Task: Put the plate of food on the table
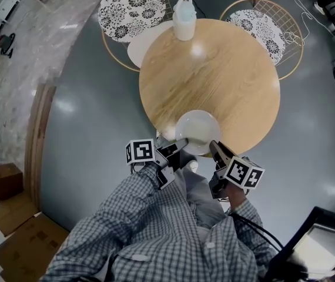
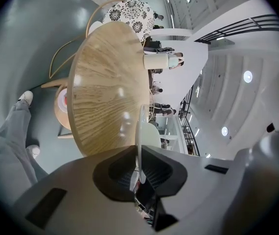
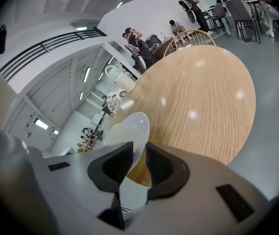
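A round white plate (image 1: 197,131) hangs partly over the near edge of the round light-wood table (image 1: 226,81) — the left gripper (image 1: 181,146) and right gripper (image 1: 215,148) each clamped on its rim (a white jug (image 1: 184,17) stands at the far edge).

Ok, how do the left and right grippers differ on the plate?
The left gripper takes the plate by its left rim, the right gripper by its right rim. The left gripper's jaws are nearly together, pinching the rim edge-on; the right gripper's stand wider, rim slanted between them. Both meet it at the table edge.
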`<state>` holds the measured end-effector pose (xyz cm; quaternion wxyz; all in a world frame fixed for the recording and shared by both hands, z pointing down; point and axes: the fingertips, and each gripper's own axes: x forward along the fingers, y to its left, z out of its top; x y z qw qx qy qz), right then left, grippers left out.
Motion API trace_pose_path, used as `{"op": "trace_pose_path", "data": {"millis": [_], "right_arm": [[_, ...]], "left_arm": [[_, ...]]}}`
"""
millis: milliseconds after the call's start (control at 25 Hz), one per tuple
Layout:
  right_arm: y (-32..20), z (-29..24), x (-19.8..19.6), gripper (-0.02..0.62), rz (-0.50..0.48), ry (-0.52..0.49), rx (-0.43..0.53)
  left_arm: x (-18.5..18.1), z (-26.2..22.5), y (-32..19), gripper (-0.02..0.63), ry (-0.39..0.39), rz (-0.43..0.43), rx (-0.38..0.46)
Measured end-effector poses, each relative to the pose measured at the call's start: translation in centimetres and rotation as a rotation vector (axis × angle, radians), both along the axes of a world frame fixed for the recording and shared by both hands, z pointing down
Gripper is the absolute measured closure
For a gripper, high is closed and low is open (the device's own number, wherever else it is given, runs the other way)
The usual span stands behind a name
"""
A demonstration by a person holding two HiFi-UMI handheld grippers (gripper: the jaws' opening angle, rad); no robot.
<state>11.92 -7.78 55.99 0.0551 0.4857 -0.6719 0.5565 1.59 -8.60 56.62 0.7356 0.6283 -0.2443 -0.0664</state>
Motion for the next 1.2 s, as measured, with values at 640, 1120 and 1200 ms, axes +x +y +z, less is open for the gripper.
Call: {"op": "trace_pose_path", "data": {"millis": [640,1120,1200], "right_arm": [[-0.4,3.0,1.0,0.509,0.060,0.011,-0.106],[-0.1,3.6,1.2,0.506,0.116,-0.044,-0.140],[0.3,3.4,1.1,0.491,0.107,-0.065,-0.138]], "left_arm": [[1.0,2.7,-0.6,0.572,-0.051,0.011,-0.091],[1.1,3.3,-0.8,0.575,-0.062,-0.010,-0.114],[1.1,3.3,-0.7,0.575,-0.061,-0.010,-0.115]]}}
